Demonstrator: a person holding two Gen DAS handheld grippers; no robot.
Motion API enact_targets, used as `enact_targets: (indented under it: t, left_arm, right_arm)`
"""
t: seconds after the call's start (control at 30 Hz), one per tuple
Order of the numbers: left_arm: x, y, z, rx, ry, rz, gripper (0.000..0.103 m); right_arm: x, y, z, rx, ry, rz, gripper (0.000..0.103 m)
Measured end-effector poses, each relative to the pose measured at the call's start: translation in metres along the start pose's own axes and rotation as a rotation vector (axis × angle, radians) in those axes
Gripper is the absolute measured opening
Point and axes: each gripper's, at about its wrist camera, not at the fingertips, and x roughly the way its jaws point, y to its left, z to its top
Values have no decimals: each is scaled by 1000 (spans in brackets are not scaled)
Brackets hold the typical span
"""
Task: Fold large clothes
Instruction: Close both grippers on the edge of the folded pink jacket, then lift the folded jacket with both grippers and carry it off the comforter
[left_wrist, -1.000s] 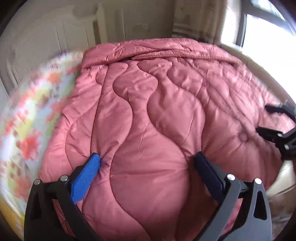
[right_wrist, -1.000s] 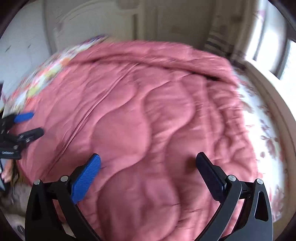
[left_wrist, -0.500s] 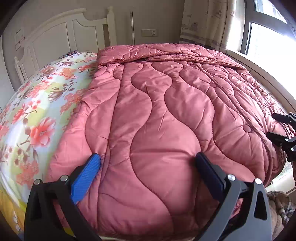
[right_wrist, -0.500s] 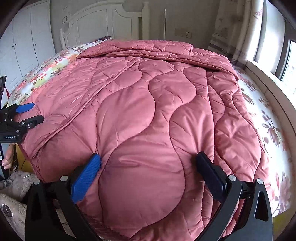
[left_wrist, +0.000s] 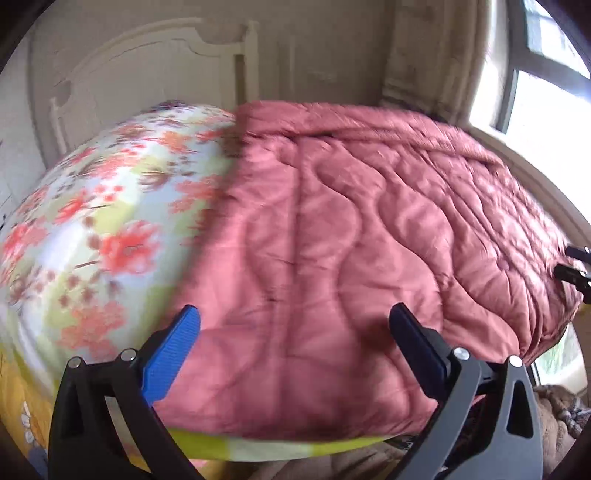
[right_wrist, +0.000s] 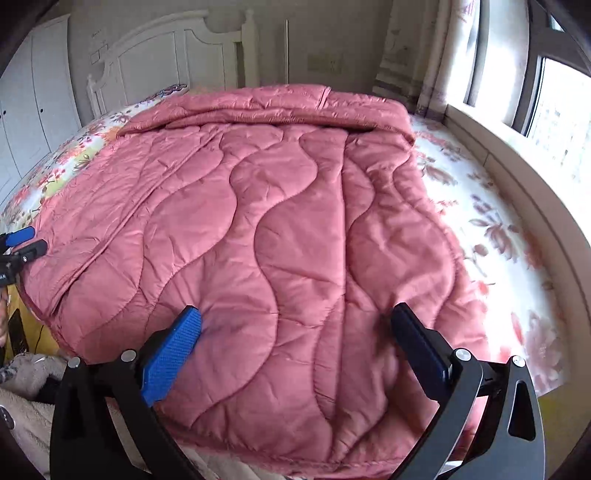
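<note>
1. While both my tongs, left tongs and right tongs, gape empty, the pink quilt lies spread over the bed.
2. It looks soft, bulky and slippery; I'd pinch its near hem corners.

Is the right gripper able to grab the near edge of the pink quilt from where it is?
Probably yes. The right gripper is open, empty, and right over the quilt's near edge; nothing lies between them.

A home bedroom: a floral-sheeted bed with white carved wooden headboard, white wardrobe doors, curtained window.
</note>
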Motion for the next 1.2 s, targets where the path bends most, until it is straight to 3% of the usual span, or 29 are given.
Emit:
enact_targets:
  t: [0.17,0.23,0.33,0.47,0.57,0.63,0.67,0.7,0.83,0.93,0.97,1.0,1.03,1.07,1.2]
  left_arm:
    - [-13,57,-13,-199,15,-78,101]
    - [-12,74,-20,-257,31,-108,100]
    - [-15,77,-24,-244,16,-126,99]
    - [-10,66,-18,-207,19,-142,89]
    - [-6,56,-16,-173,21,-147,78]
    - [-4,46,-14,-139,27,-139,73]
    - [-3,41,-14,-125,30,-140,70]
    - [-4,39,-15,-117,30,-140,69]
    - [-4,42,-17,-120,19,-139,69]
    - [-4,39,-17,-101,27,-125,67]
    - [-4,35,-17,-74,33,-113,57]
    - [-4,32,-18,-56,39,-117,49]
    - [-4,29,-17,-44,49,-152,29]
    - [-6,31,-17,-65,52,-200,17]
    - [-22,51,-17,-148,7,-293,9]
  right_arm:
    - [-16,-42,-16,81,5,-85,98]
    - [-19,-64,-29,162,20,-78,98]
    - [-25,-89,-47,267,24,-22,98]
    - [-30,-96,-62,289,34,15,97]
    - [-34,-93,-66,287,17,47,85]
    - [-35,-88,-65,278,11,35,83]
    - [-35,-84,-64,258,6,38,76]
    - [-36,-83,-63,249,3,47,68]
    - [-35,-81,-61,242,-7,59,67]
    - [-35,-77,-61,215,-12,50,49]
    - [-35,-75,-61,207,-19,65,31]
    - [-34,-73,-61,214,-23,97,23]
    - [-33,-73,-62,222,-27,110,22]
    - [-32,-72,-62,231,-35,118,19]
    - [-34,-81,-64,304,-39,186,17]
